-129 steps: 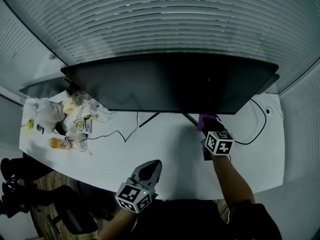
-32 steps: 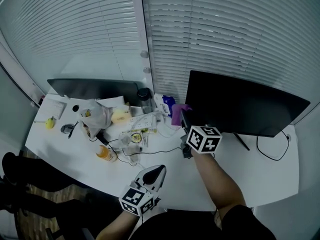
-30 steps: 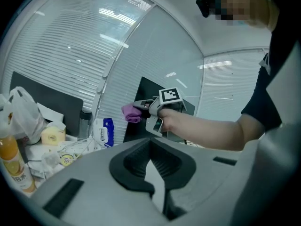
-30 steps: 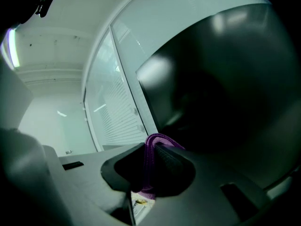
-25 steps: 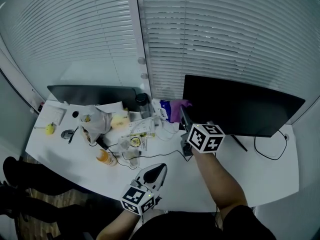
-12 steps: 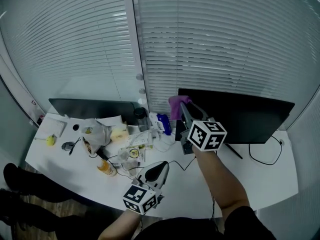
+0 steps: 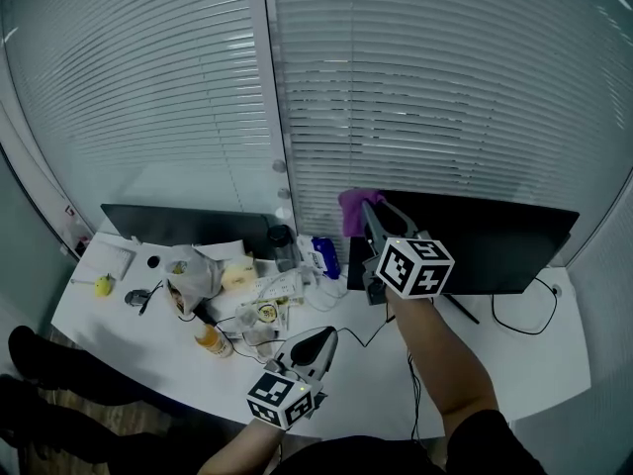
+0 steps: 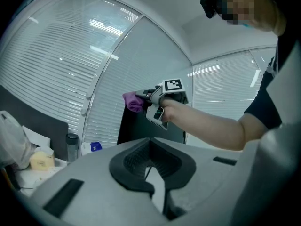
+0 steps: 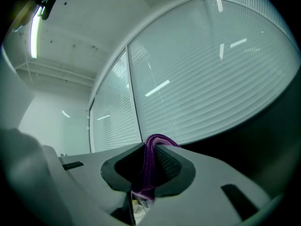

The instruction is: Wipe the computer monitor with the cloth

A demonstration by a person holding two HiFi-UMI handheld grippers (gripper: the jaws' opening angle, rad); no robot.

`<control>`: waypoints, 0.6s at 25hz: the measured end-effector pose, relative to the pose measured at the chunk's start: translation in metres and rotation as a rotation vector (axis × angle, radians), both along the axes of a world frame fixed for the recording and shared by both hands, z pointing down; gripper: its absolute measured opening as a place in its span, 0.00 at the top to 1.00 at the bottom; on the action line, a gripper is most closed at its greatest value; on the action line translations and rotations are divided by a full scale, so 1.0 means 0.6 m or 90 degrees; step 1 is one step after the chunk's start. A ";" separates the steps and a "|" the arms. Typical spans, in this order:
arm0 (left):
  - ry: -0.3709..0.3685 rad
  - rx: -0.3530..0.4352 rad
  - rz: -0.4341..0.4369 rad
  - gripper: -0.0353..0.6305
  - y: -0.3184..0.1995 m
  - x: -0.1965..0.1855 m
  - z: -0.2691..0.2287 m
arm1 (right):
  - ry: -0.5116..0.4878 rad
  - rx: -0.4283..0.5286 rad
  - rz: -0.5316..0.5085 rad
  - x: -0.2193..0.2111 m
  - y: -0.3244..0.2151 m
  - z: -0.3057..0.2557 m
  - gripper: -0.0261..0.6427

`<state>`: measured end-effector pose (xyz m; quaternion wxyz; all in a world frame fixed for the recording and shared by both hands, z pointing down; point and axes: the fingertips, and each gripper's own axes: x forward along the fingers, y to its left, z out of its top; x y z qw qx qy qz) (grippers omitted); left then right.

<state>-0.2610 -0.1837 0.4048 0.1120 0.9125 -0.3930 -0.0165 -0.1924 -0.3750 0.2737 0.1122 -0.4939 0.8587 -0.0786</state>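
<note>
I count two monitors on the white desk (image 7: 514, 359): the one I am working on (image 7: 490, 250) at centre right of the head view, and a second monitor (image 7: 183, 224) at left. There is one cloth (image 7: 350, 204) and two tongs, both mine.

My right tongs (image 7: 372, 216) are clamped on the cloth, a purple, knitted-looking rag that bunches up over the jaw tips and hangs down between the pads. It sits at the upper left corner of the nearer monitor; I cannot tell whether it touches the screen. That screen is dark, wide and blank.

My left tongs (image 7: 318, 339) hang low at bottom centre, jaws together with nothing in them, well apart from the monitor.

Just beside the screen's left edge stand a blue and white packet (image 7: 321, 255) and a dark jar (image 7: 284, 246), with clutter running on leftward to an orange bottle (image 7: 210, 340). Blinds (image 7: 445, 97) rise close behind the top edge. Below and to the right the desk lies bare except for a looping cable (image 7: 519, 315).
</note>
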 end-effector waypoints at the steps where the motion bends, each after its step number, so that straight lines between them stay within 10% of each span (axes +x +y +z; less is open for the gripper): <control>1: 0.001 0.000 0.000 0.94 0.001 0.000 0.000 | 0.000 0.000 0.000 -0.001 0.001 0.000 0.85; 15: 0.002 0.010 0.009 0.94 0.002 0.015 -0.007 | 0.033 0.073 0.012 0.021 0.020 -0.068 0.85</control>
